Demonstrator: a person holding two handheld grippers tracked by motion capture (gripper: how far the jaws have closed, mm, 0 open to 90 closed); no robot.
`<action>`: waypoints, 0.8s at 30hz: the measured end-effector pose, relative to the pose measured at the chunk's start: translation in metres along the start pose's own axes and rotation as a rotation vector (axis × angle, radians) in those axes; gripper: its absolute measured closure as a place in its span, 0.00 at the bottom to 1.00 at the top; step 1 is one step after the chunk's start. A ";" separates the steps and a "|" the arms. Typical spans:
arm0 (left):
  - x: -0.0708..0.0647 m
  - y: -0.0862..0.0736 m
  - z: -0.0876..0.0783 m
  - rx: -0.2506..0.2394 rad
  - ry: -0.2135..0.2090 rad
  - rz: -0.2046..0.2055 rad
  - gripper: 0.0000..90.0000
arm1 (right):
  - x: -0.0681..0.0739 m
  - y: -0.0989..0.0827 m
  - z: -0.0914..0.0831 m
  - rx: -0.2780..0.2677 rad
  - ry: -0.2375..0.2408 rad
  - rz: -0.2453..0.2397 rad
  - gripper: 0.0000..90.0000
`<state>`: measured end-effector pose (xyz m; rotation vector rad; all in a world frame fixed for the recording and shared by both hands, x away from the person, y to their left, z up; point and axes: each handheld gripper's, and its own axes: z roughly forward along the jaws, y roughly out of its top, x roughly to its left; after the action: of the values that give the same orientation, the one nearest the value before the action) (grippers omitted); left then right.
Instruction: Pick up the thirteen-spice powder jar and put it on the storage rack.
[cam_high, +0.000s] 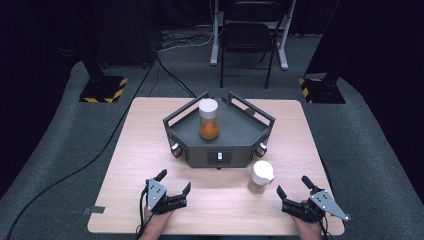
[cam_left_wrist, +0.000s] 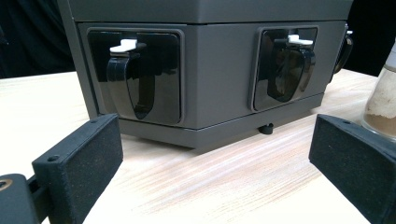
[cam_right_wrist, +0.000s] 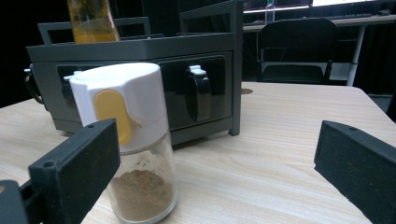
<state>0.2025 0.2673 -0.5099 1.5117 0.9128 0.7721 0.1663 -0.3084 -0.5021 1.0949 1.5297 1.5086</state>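
1. The left tongs (cam_high: 176, 184) rest near the tabletop's (cam_high: 150, 130) 7 o'clock edge, jaws spread wide and released, grasping nothing
2. The right tongs (cam_high: 295, 186) sit toward the 5 o'clock corner, also released, jaws wide apart and empty
3. A spice jar of brown powder (cam_high: 260, 177), white-capped, stands upright on the bare wood just at 10 o'clock of the right tongs, near them but not touching
4. In the right gripper view that same spice jar of brown powder (cam_right_wrist: 135, 154) stands just behind the left-hand jaw, which overlaps it in the picture; whether they touch cannot be told. Its cap carries a yellow flip tab (cam_right_wrist: 113, 114)
5. A dark grey rack (cam_high: 235, 142) occupies the tabletop's centre, at 12 o'clock of the brown jar and close to it
6. A second jar with orange powder (cam_high: 208, 120) stands upright on the rack's top deck, left of its centre
7. In the left gripper view the dark grey rack (cam_left_wrist: 219, 74) fills the space ahead, with two black clip holders (cam_left_wrist: 135, 77) set in its front faces, each topped by a white tab
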 end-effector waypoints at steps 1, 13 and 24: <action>0.000 0.000 0.000 0.000 0.001 0.002 0.03 | 0.000 0.000 0.000 0.001 0.002 -0.003 0.00; 0.000 -0.001 0.000 -0.003 0.002 -0.004 0.03 | 0.008 0.002 0.001 0.003 0.048 -0.048 0.00; 0.000 0.000 0.000 0.002 0.001 0.002 0.03 | 0.014 0.004 0.006 0.001 0.087 -0.056 0.00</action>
<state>0.2024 0.2671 -0.5098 1.5145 0.9131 0.7739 0.1665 -0.2934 -0.4980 0.9900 1.6072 1.5350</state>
